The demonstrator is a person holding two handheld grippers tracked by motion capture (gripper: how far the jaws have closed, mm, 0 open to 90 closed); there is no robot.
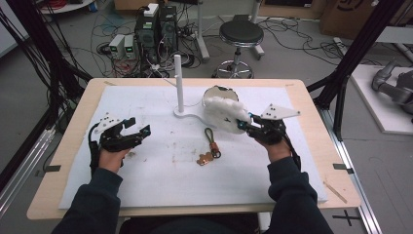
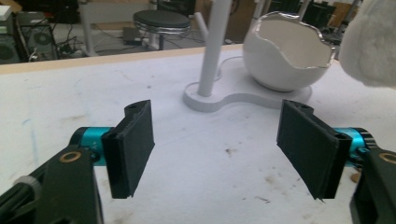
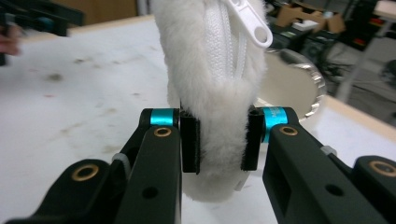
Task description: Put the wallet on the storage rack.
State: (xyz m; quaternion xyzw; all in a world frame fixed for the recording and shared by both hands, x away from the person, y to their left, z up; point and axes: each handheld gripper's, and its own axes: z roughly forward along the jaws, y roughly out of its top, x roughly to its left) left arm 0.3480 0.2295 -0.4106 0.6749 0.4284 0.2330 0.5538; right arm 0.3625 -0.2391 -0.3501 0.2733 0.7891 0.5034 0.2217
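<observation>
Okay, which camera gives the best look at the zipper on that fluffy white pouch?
The right gripper view: the zipper and its white pull run up the fluffy pouch clamped between the right gripper jaws. The high view shows the pouch as a white lump; the left gripper view catches its fuzzy edge.

White furry zip pouch [image 3: 210,88] held upright btwn right gripper [image 3: 219,140] jaws.
</observation>
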